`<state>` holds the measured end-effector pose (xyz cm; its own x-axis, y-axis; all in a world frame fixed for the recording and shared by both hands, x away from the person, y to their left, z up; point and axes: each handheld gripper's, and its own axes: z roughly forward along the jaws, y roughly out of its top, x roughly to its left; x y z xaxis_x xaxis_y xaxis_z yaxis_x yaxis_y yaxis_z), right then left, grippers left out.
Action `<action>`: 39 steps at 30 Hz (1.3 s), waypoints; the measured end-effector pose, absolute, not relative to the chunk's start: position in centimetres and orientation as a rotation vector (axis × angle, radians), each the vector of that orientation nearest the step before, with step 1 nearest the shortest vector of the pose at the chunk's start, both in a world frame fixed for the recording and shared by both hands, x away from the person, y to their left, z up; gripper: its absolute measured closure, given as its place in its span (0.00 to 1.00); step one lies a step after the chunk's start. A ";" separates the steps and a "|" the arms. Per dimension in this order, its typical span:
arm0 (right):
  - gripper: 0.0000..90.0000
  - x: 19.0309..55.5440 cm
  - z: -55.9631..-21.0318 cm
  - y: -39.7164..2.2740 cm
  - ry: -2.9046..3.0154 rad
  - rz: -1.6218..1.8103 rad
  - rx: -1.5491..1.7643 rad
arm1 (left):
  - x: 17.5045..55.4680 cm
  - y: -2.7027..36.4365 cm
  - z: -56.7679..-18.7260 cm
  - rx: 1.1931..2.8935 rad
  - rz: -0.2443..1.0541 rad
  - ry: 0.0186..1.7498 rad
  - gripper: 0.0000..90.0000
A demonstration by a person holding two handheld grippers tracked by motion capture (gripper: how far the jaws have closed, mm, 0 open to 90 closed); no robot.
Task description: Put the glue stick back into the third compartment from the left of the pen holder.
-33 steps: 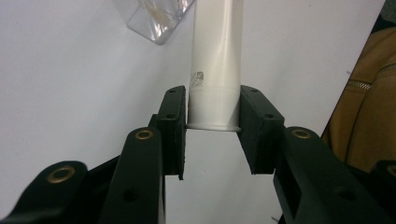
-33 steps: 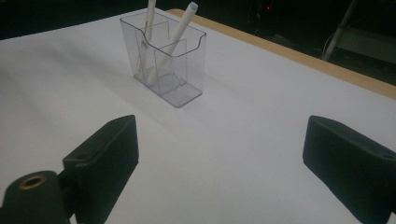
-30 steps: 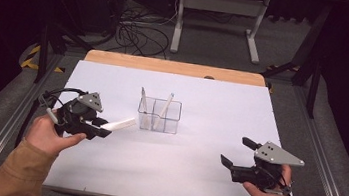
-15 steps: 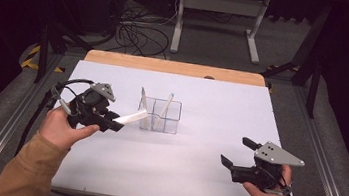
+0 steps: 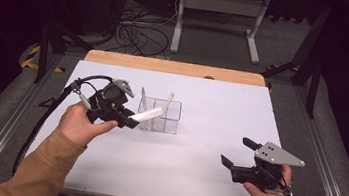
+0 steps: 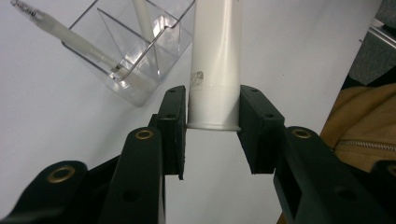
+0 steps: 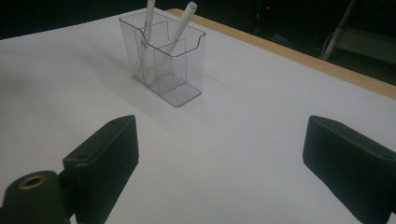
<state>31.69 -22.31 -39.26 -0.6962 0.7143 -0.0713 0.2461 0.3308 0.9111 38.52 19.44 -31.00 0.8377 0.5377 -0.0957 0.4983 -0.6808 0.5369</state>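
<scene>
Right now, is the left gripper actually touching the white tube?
Touching. The left gripper view shows the left gripper with both black pads pressed against the sides of the white tube, no gap on either side. The clear holder sits beyond.

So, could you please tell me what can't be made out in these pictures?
- White tube in the left claw: its far end is cut off by the top edge of the left gripper view.
- Small print on the tube: too small to read.
- Clear holder: in the high view the tube crosses its near side.
</scene>
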 end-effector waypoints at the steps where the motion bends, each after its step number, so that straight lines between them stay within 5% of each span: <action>1: 0.13 31.7 -39.2 -22.3 2.137 1.341 0.842 | 38.6 19.2 -31.0 2.452 0.089 0.755 0.72; 39: 0.13 31.7 -39.3 -22.4 2.136 1.336 0.843 | 41.7 14.3 -31.9 2.417 0.067 0.852 0.72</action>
<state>31.66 -22.35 -39.29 -0.6950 0.7152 -0.0740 0.2462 0.3334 0.9100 41.72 14.28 -31.93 0.7957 0.5901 -0.1363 0.5616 -0.6347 0.5308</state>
